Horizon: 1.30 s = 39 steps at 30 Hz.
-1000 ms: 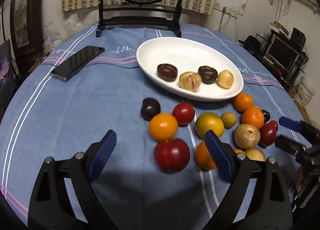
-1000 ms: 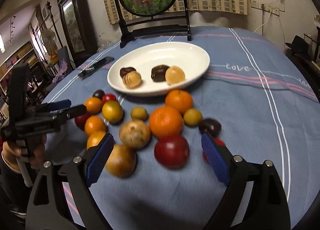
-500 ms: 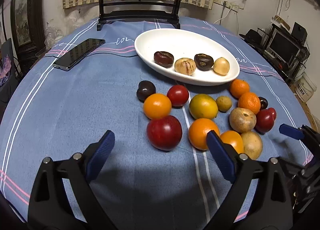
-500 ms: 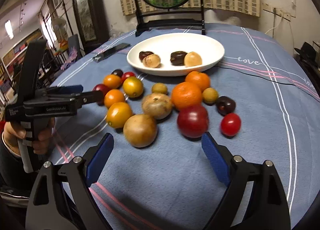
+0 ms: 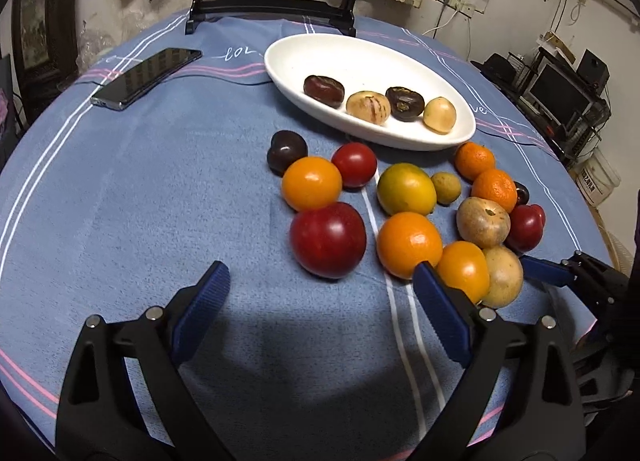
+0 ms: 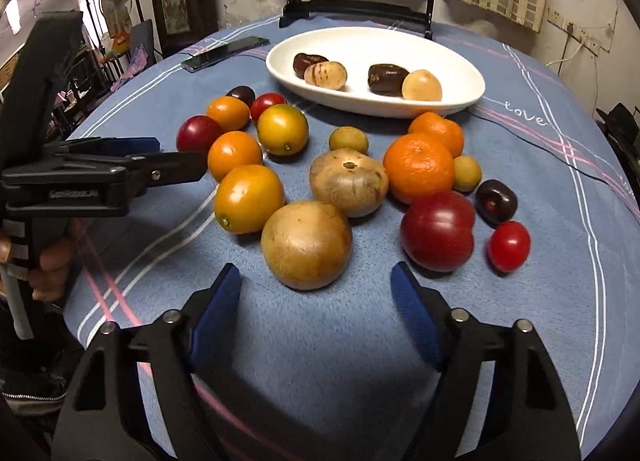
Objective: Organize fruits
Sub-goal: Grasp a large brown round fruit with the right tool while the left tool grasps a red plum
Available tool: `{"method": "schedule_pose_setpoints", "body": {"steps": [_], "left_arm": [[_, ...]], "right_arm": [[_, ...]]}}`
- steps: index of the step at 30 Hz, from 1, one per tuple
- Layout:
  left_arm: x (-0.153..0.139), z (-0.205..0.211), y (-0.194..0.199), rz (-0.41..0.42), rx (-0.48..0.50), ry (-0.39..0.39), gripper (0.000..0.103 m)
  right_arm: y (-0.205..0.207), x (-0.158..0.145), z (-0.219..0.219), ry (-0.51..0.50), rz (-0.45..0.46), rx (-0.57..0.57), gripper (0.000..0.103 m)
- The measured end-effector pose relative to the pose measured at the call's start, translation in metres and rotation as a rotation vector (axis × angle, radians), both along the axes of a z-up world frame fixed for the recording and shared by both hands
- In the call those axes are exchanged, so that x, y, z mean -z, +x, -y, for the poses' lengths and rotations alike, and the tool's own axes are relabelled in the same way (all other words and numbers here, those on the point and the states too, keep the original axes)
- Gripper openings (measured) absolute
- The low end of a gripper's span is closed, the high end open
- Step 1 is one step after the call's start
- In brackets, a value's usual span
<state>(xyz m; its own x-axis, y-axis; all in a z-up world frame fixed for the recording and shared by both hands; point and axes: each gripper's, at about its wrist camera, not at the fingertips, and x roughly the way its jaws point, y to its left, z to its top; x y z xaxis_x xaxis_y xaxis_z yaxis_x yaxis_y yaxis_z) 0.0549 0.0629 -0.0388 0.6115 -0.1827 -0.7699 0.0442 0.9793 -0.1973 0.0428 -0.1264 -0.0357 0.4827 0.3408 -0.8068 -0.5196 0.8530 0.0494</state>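
1. The right gripper [image 6: 316,293] has its jaws apart and closing, empty, aimed at the brown fruit [image 6: 306,245] just ahead. That fruit touches an orange [image 6: 249,197] and a second brown fruit [image 6: 349,182].
2. The left gripper [image 5: 320,293] is spread wide and empty, near the plum [image 5: 328,239].
3. Risk: closing short of the brown fruit could pinch air or shove it into its neighbours, rolling them across the cloth [image 5: 140,201].
4. Risk: the two grippers sit close together and could collide.
5. The dish [image 6: 472,85] holds four fruits; the rest lie loose.
6. Only the right view shows the hand [image 6: 52,265] on the left gripper; only the left view shows the monitor [image 5: 560,93].
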Motion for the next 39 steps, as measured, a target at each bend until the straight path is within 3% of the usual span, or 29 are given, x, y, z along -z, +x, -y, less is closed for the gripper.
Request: {"method": "schedule_pose_setpoints", "body": {"steps": [2, 8, 9, 11, 12, 24, 28, 37, 38, 39], "left_arm": [[0.002, -0.002, 0.002, -0.014, -0.002, -0.01, 0.095], [0.003, -0.002, 0.001, -0.02, -0.003, -0.019, 0.095], [0.003, -0.002, 0.001, -0.02, -0.004, -0.019, 0.095], [0.003, -0.002, 0.001, -0.024, -0.006, -0.015, 0.095], [0.003, -0.001, 0.001, -0.026, -0.008, -0.007, 0.095], [0.0, -0.006, 0.004, -0.02, -0.052, 0.032, 0.094], [-0.002, -0.01, 0.007, -0.004, -0.075, 0.081, 0.09], [0.003, 0.017, 0.02, -0.019, 0.001, 0.127, 0.062], [0.003, 0.019, 0.021, -0.016, 0.004, 0.128, 0.057], [0.002, 0.021, 0.023, -0.01, 0.017, 0.118, 0.043]], "right_arm": [[0.004, 0.001, -0.005, -0.012, -0.001, 0.004, 0.072], [0.015, 0.002, -0.012, 0.005, -0.009, 0.031, 0.071], [0.015, 0.001, -0.011, 0.007, -0.005, 0.036, 0.068], [0.015, 0.0, -0.008, 0.017, 0.002, 0.039, 0.048], [0.014, 0.0, -0.007, 0.041, -0.01, 0.019, 0.045], [0.005, -0.003, 0.011, 0.135, -0.01, 0.011, 0.044], [0.003, -0.003, 0.01, 0.149, -0.007, -0.003, 0.044], [0.003, -0.003, 0.011, 0.17, -0.008, -0.02, 0.044], [0.003, -0.003, 0.011, 0.171, -0.008, -0.022, 0.044], [0.003, -0.003, 0.011, 0.172, -0.009, -0.023, 0.044]]}}
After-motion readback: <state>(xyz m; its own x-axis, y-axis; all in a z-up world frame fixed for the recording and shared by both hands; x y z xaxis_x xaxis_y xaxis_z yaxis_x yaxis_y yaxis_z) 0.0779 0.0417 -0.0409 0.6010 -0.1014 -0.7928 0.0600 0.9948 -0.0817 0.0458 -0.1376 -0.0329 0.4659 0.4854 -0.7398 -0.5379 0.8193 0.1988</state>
